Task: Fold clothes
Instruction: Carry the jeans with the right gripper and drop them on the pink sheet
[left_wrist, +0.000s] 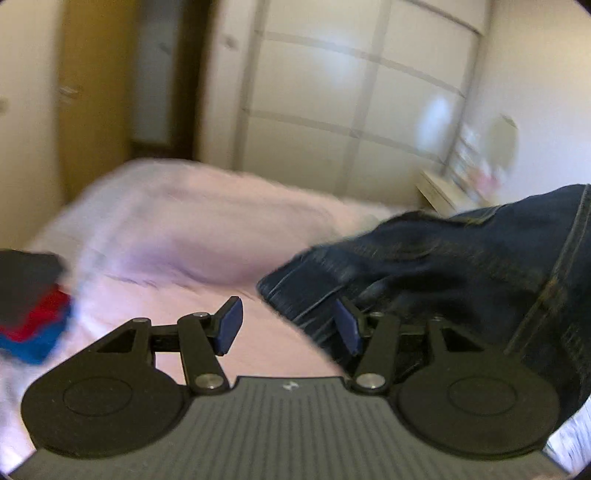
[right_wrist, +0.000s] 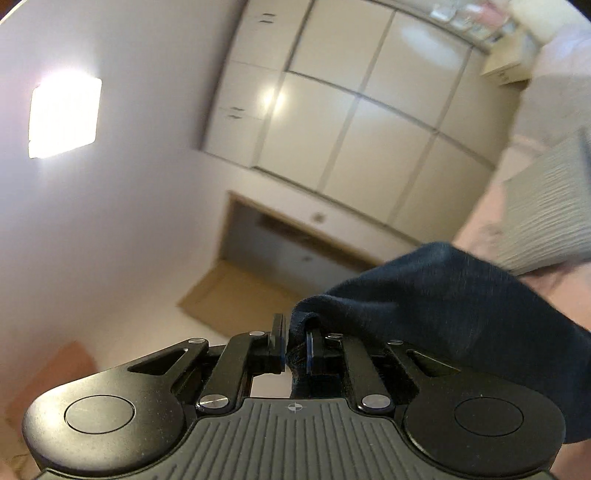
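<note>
Draping rightward, the jeans (right_wrist: 443, 302) sit clenched in the right tongs (right_wrist: 295, 347); left tongs (left_wrist: 288, 325) released beside them.

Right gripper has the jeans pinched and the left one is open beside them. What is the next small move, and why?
Probably bring the open left gripper across onto the jeans and close on a free edge. The right gripper is shut on dark cloth alone, and the denim hangs bunched above the pink bed; a second grip would let it be spread flat for folding.
</note>
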